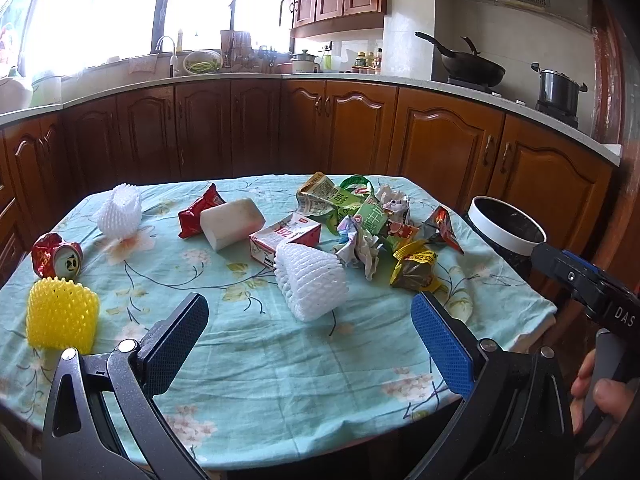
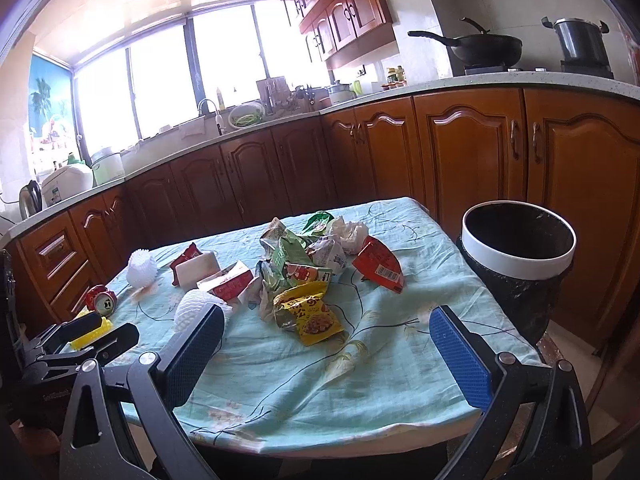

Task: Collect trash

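While empty — both tongs [image 1: 310,344] [image 2: 326,354] agape.

left gripper [image 1: 310,344] open, empty | white foam net [image 1: 310,282] just ahead

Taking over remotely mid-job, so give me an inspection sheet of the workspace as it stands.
Surface: table under a floral cloth.
Job's things: wrapper pile, crushed can, foam nets, carton scattered on top; trash bin beside the table's right edge.
Clutter: nothing seen beyond the trash.
Grippers: left gripper and right gripper both open, empty.
Cables: nothing seen.
Surroundings: kitchen cabinets, wok on stove.
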A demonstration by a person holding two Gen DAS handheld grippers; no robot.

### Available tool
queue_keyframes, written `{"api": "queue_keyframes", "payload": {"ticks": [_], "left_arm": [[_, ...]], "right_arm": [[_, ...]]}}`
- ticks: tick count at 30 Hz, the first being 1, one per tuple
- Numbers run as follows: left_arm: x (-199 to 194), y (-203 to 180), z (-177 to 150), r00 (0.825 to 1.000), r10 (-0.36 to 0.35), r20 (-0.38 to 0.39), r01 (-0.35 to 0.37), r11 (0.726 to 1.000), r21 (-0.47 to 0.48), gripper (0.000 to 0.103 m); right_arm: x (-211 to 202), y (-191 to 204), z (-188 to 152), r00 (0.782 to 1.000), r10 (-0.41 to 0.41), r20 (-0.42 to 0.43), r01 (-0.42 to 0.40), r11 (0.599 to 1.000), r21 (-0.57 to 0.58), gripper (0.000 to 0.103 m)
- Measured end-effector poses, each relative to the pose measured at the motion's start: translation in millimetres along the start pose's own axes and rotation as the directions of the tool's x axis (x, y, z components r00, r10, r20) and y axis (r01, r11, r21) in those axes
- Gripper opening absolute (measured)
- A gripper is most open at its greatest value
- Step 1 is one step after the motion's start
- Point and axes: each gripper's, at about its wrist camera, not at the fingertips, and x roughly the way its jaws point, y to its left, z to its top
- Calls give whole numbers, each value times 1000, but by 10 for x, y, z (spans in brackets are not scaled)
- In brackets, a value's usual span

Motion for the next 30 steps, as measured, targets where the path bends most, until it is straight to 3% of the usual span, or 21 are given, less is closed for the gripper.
{"api": "queue_keyframes", "payload": {"ticks": [4,9,14,17,22,24,25,27,28,30], "left_arm": [[84,40,67,1000,-1,-14,1,1000,-15,103],[314,68,109,998,0,-65,-2,1000,-27,103],[610,86,132,991,-2,-134,-5,999,-46,102],[755,99,134,986,1,-167,-10,999,-53,96],[1008,145,105,972,-13,-233,-4,998,-70,79],[1085,148,85,966,-24,-258,5,997,-74,70],[1117,146,75,963,-33,-269,12,997,-76,62],[1157,142,62,957,-59,-285,36,996,-86,49],[1164,132,59,954,-71,-290,46,995,-90,39],[1158,103,58,950,-88,-298,63,994,-92,28]], "right_arm": [[95,-5,74,999,30,-14,-29,1000,10,103],[405,-16,72,992,78,-100,-75,997,26,102],[767,49,24,975,107,-193,-106,994,14,88],[965,59,-20,962,115,-247,-116,993,11,77],[1256,10,-82,941,119,-317,-118,993,21,72],[1354,-6,-97,934,121,-337,-120,992,23,66],[1395,-11,-107,930,125,-345,-124,992,24,57],[1461,-17,-130,921,142,-362,-140,990,33,32],[1471,-27,-138,917,151,-370,-147,988,38,12],[1449,-49,-147,915,164,-370,-157,986,49,7]]}}
